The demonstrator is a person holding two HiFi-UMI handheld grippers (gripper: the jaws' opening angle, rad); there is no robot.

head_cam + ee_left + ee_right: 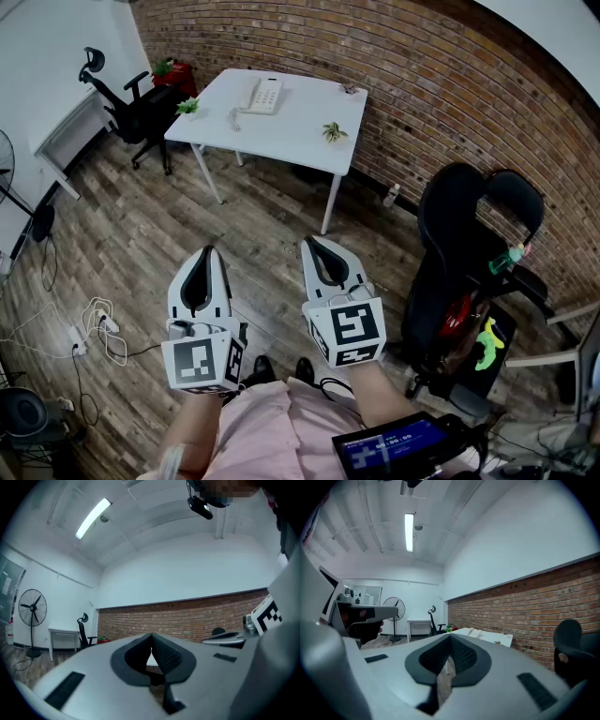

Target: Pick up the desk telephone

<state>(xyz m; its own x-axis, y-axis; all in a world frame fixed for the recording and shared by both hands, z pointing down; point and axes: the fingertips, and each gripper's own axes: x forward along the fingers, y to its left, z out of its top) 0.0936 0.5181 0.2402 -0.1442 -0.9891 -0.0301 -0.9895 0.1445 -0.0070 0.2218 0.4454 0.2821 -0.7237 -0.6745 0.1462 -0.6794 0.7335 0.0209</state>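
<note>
White telephone (263, 96) near table (291, 131) edge by brick wall (422, 84) — floorboards (253, 234) in front.

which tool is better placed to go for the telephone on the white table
Right, but only just. Both the left tool and right tool are shut, empty and far from the table; the telephone lies about midway ahead. The right tool's view shows it ahead.
</note>
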